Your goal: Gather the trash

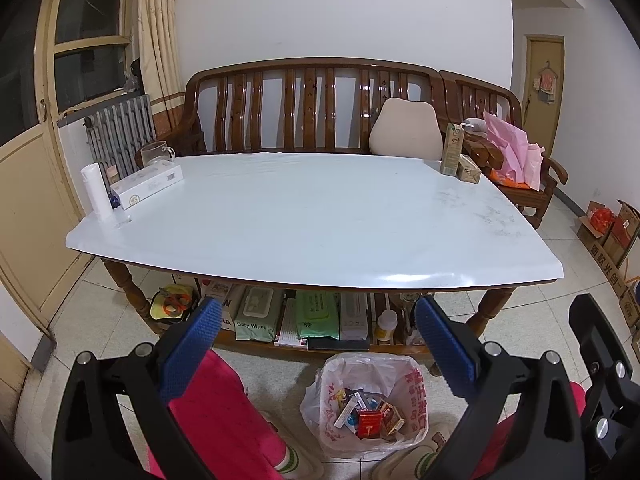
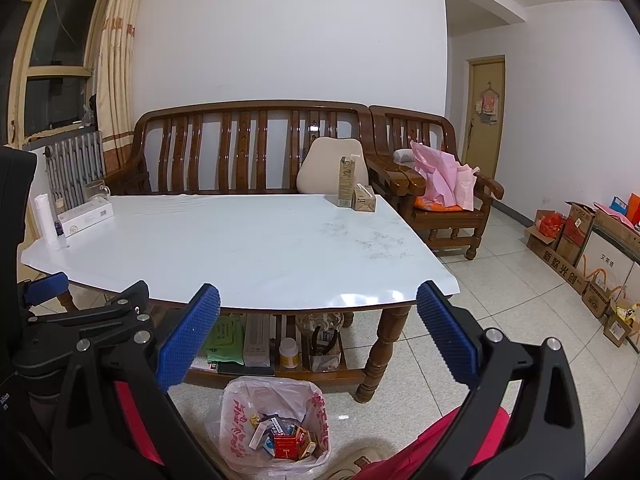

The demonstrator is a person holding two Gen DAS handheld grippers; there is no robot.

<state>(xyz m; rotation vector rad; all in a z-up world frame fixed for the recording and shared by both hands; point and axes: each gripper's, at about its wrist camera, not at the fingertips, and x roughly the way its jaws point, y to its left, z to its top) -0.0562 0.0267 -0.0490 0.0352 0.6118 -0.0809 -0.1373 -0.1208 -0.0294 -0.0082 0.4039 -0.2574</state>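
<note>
The trash bin point(image 1: 366, 404), lined with a white bag and holding small boxes, stood on the floor before the surface point(image 1: 304, 220). Above it, the left hand-held gripper point(image 1: 318, 350) and right hand-held gripper point(image 2: 318, 334) were both released, empty.

The left gripper point(image 1: 318, 344) hangs with its blue-padded jaws spread wide, nothing between them. Below it on the floor stands a trash bin point(image 1: 366, 404) lined with a white plastic bag, holding small boxes point(image 1: 370, 422). Ahead, the white table point(image 1: 304, 216) carries a white flat box point(image 1: 146, 184) at the far left and a milk carton point(image 1: 451, 150) at the far right.
</note>
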